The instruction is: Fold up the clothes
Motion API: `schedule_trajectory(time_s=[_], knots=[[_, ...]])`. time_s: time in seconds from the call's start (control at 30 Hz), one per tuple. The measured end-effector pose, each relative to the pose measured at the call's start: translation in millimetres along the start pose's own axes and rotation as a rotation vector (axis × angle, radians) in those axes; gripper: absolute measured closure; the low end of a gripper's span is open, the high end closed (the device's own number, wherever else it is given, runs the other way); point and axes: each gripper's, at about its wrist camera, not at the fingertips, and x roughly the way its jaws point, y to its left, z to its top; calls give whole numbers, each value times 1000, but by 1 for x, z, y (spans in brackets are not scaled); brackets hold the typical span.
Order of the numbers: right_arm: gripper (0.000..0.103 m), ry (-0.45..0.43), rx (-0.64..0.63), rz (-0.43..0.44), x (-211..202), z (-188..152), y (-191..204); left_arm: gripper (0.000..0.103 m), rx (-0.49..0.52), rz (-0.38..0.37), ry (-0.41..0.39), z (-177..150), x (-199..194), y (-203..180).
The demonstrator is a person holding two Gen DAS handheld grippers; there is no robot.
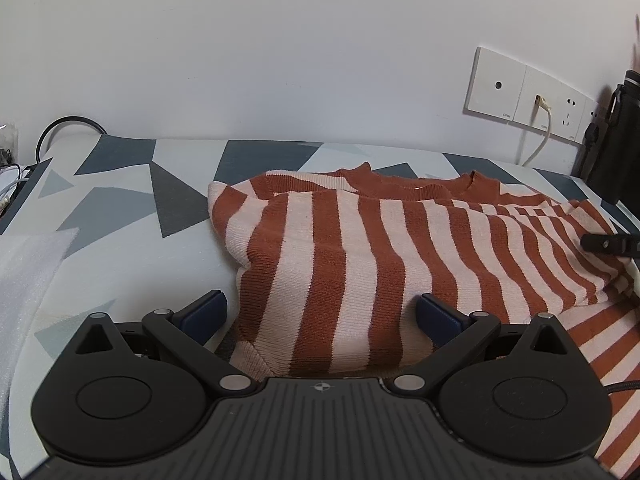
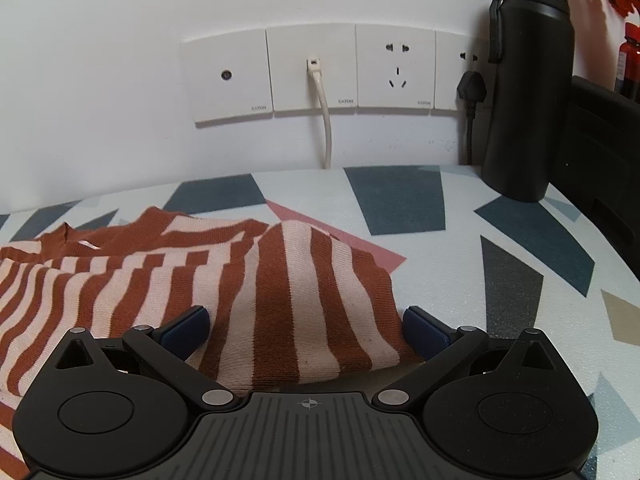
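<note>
A rust-and-cream striped knit sweater (image 1: 360,252) lies partly folded on the patterned table cover, its rust collar toward the wall. It also shows in the right wrist view (image 2: 280,288). My left gripper (image 1: 322,316) is open, its blue pads on either side of the sweater's near left edge, with fabric lying between them. My right gripper (image 2: 306,328) is open, its pads on either side of the sweater's near right folded part. A tip of the right gripper (image 1: 608,244) shows over the sweater at the right edge of the left wrist view.
The table cover (image 2: 460,280) has a grey, blue and pink geometric print. A black bottle (image 2: 524,88) stands at the back right by wall sockets (image 2: 312,72) with a white cable. White foam sheet (image 1: 28,268) lies at the left. Cables (image 1: 60,128) are at the far left.
</note>
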Motion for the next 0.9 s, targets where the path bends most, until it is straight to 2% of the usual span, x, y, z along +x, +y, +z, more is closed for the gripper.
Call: schedule_trajectory(time_s=[0.2, 0.3, 0.43, 0.53, 0.63, 0.7, 0.77, 0.87, 0.9], knots=[[1, -151, 57, 40, -32, 4, -11, 0, 33, -12, 20, 1, -1, -1], [1, -206, 164, 51, -48, 7, -26, 0, 33, -46, 28, 3, -1, 4], [1, -211, 335, 143, -69, 7, -51, 1, 20, -80, 28, 4, -3, 10], [2, -125, 461, 187, -68, -4, -70, 1, 22, -61, 30, 4, -3, 12], [19, -30, 597, 242, -58, -22, -84, 1, 19, -58, 31, 5, -3, 12], [27, 10, 637, 268, -51, -32, -84, 1, 14, -58, 30, 5, -3, 13], [42, 25, 635, 270, -45, -35, -78, 1, 11, -54, 29, 5, -2, 14], [51, 20, 639, 253, -37, -33, -70, 1, 6, -52, 26, 5, -2, 15], [51, 19, 658, 245, -34, -33, -70, 1, 4, -52, 25, 5, -2, 15]])
